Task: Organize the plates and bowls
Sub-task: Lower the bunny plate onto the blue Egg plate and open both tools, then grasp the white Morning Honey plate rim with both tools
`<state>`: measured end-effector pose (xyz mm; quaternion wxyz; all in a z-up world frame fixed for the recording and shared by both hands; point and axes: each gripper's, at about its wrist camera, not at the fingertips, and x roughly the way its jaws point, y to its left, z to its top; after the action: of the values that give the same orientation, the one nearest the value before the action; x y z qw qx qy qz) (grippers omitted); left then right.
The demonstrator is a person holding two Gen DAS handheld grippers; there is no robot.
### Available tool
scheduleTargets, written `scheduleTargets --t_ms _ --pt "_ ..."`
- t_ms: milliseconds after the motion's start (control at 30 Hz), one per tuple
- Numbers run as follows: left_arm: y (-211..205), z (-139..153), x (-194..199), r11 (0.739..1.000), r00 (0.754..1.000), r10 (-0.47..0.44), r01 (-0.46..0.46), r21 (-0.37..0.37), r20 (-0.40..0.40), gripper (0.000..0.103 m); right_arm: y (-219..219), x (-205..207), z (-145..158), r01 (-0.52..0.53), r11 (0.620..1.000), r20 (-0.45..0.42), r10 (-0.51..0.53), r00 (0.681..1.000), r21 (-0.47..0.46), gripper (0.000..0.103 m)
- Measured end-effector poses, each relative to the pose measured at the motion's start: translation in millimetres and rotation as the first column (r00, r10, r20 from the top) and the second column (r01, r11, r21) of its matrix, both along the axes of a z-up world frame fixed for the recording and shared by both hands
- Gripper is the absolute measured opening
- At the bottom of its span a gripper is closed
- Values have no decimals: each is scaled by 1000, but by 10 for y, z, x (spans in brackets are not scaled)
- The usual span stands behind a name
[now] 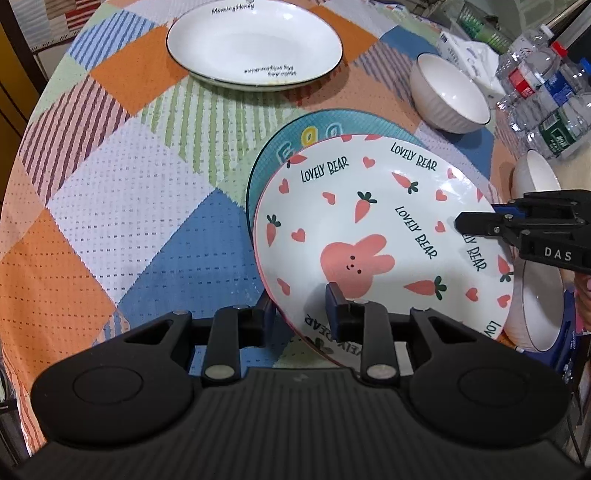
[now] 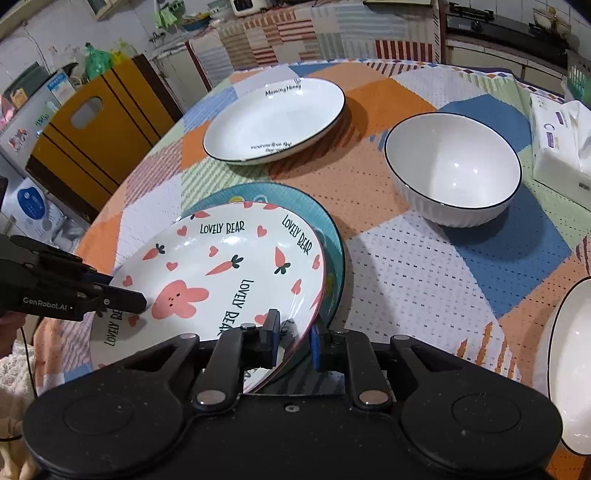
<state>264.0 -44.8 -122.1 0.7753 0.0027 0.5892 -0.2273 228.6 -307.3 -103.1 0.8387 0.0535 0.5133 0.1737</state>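
Both grippers pinch opposite rims of the bunny plate (image 1: 369, 229): the left gripper (image 1: 301, 308) low in its view, the right gripper (image 2: 293, 338) low in its own. That plate sits tilted over the teal plate (image 2: 328, 229), mid-frame. Uneven release could, I judge, let it slide off or chip.

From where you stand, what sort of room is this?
Probably a home kitchen or dining corner: a table under a patchwork cloth set with plates, a gas stove on the counter behind, and a fridge at the side.
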Motion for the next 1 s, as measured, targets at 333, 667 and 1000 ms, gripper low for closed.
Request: scheduleTargets --t_ms 333,667,1000 --pt "-95 17 5 998 1000 -30 30 53 -5 28 467 76 43 41 958 -67 -63 996 -283 33" --pt "-87 24 59 998 999 -25 22 58 37 26 753 100 -65 1 868 21 11 1000 -497 36" --pt "226 509 166 1000 997 -8 10 -27 72 26 620 198 537 26 937 136 23 991 -348 34"
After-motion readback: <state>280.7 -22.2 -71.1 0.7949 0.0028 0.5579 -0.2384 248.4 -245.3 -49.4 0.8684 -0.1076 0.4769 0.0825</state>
